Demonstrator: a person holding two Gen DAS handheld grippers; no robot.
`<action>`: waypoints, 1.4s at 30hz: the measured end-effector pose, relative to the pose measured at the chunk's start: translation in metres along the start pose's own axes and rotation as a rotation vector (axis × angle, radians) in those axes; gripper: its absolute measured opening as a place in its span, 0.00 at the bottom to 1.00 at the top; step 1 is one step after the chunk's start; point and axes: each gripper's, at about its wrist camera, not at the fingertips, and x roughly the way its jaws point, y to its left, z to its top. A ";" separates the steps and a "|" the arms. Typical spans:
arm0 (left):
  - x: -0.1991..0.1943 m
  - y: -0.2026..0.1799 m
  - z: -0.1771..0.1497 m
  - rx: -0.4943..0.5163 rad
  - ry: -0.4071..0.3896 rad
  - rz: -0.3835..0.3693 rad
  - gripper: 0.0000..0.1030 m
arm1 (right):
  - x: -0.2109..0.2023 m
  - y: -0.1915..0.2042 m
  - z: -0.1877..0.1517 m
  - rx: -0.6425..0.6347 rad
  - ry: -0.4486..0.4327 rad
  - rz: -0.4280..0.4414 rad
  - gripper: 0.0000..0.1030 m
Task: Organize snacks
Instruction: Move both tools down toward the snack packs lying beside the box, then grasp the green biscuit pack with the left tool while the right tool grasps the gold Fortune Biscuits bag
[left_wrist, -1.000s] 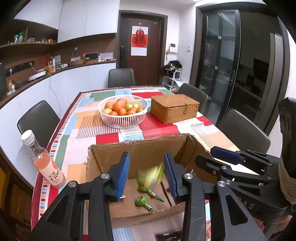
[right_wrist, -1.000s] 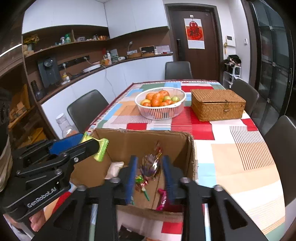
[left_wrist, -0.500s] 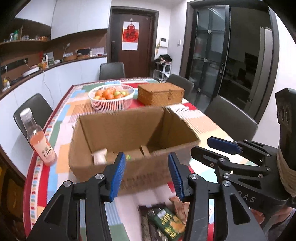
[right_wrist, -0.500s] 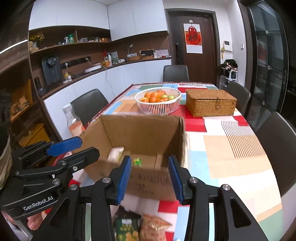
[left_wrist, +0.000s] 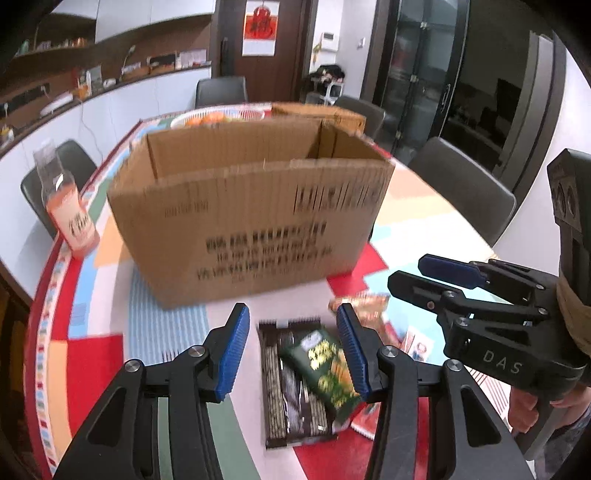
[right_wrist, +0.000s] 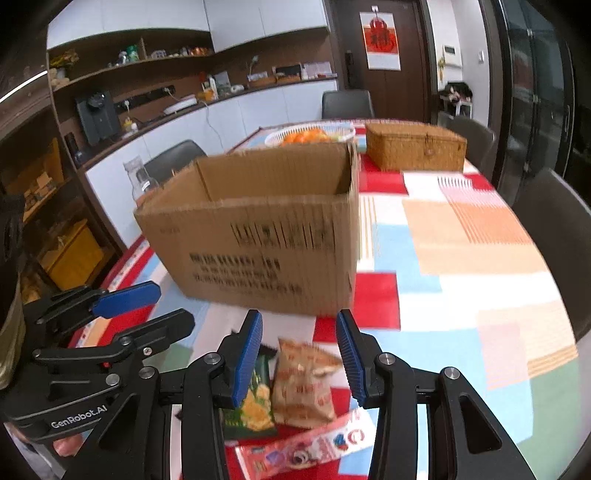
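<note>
A: Item one, table covering?
B: Patchwork tablecloth (right_wrist: 461, 236), blocks of red, blue, orange, white and green.

A: Vessels?
B: One bottle (left_wrist: 68, 206), clear neck, pink drink, white label; standing at the cloth's left edge. One white basket (right_wrist: 310, 133) of orange fruit. One lidded wicker box (right_wrist: 415, 147), just beside the basket.

A: Seating?
B: Dark chairs round the table, one at the far end (right_wrist: 347, 105), one at the right side (left_wrist: 461, 184).

A: Walls?
B: Brown door (right_wrist: 388, 55) bearing a red poster; white counter (right_wrist: 221, 110) under open shelves.
</note>
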 end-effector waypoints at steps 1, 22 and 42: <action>0.002 -0.001 -0.004 -0.001 0.010 0.001 0.47 | 0.003 -0.001 -0.004 0.003 0.012 0.001 0.41; 0.032 -0.004 -0.029 -0.046 0.136 -0.036 0.47 | 0.050 -0.008 -0.032 0.042 0.157 0.041 0.41; 0.067 -0.031 -0.023 -0.043 0.187 0.003 0.48 | 0.056 -0.040 -0.043 0.093 0.156 0.065 0.38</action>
